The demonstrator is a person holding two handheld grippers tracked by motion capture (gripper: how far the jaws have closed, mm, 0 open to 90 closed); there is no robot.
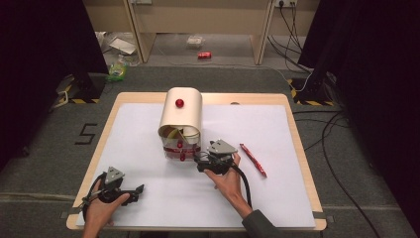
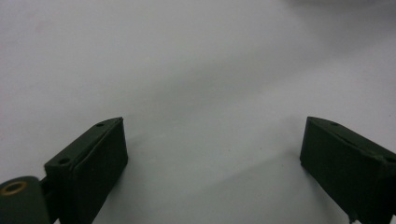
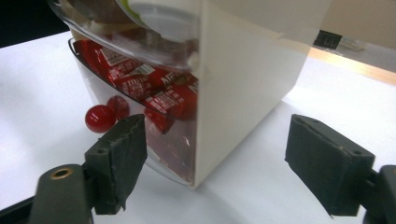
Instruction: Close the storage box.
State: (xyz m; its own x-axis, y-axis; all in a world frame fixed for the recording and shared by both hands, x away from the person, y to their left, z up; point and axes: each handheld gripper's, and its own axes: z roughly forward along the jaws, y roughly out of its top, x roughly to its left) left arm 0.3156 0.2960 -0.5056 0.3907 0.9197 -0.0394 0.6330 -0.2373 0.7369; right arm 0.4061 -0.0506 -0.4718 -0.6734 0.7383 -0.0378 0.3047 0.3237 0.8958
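Right gripper lined up on the corner of the sachet dispenser

Lower left of the high view, the left gripper (image 1: 140,188) rests on the white table sheet (image 1: 148,198), jaws wide apart and empty. At centre, the right gripper (image 1: 197,159) sits just beside the cream, round-topped box with clear drawers (image 1: 181,119), jaws spread wide, holding nothing, straddling its lower front corner (image 3: 198,140). To do it well, I judge, shift toward the small red ball knob (image 3: 99,118) and close squarely before pulling; a loose red sachet (image 1: 253,159) lies right of centre.
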